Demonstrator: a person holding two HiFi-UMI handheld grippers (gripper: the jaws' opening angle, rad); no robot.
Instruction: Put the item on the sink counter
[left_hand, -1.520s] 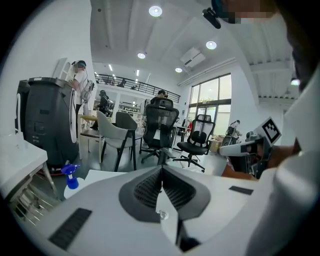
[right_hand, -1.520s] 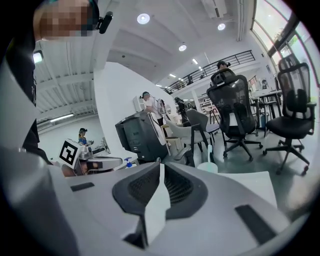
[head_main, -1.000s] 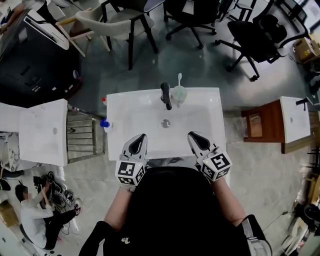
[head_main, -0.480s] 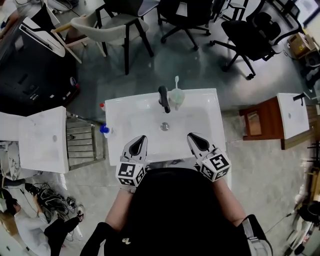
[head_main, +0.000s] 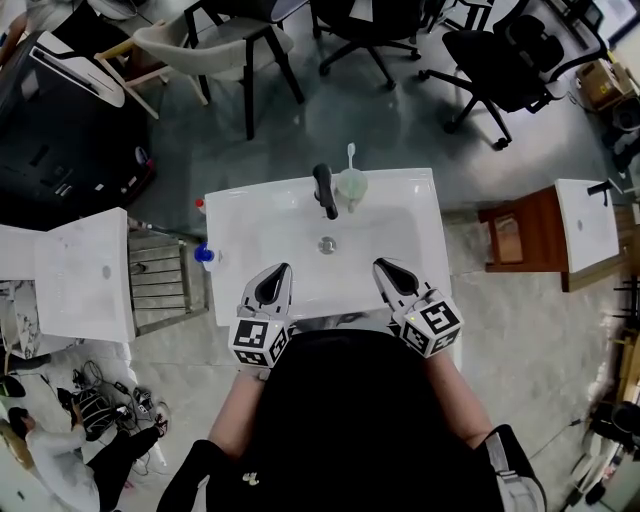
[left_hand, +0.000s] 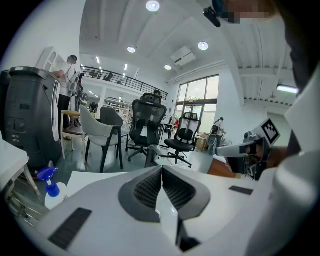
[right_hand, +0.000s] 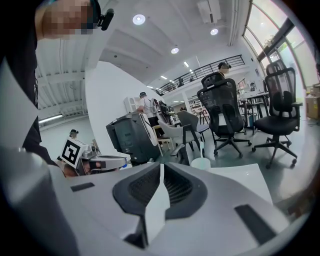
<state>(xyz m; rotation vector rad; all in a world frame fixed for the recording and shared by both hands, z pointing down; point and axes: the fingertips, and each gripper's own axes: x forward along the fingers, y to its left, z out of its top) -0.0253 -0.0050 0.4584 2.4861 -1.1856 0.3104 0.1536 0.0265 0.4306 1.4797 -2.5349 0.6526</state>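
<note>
at the far left stands a white counter (head_main: 75, 270), and next to it a slatted rack (head_main: 160, 278). a spray bottle (head_main: 205, 256) with a blue head sits at the left edge of the sink counter (head_main: 425, 215), which fills the middle of the head view.

the left gripper (head_main: 281, 268) hovers over the near left part of the basin (head_main: 300, 235). its own view shows its jaws pressed together with nothing between them, so it holds nothing. in that same view the spray bottle shows low on the left, with a dark machine (left_hand: 27, 120) behind it.

a dark tap (head_main: 324, 190) rises from the back ledge of the sink counter, and the drain (head_main: 327, 244) lies just in front of it. the cup (head_main: 351, 185) stands upright on that ledge just right of the tap, and a toothbrush (head_main: 351, 155) sticks up out of it. the cup is well apart from both grippers.

the right gripper (head_main: 380, 264) hovers over the near right part of the basin, level with the left one. its jaws are also closed tight on nothing — the right gripper view shows the pads meeting in a thin line, with the cup beyond them.

to the right of the sink counter stands a wooden cabinet (head_main: 520, 245).
</note>
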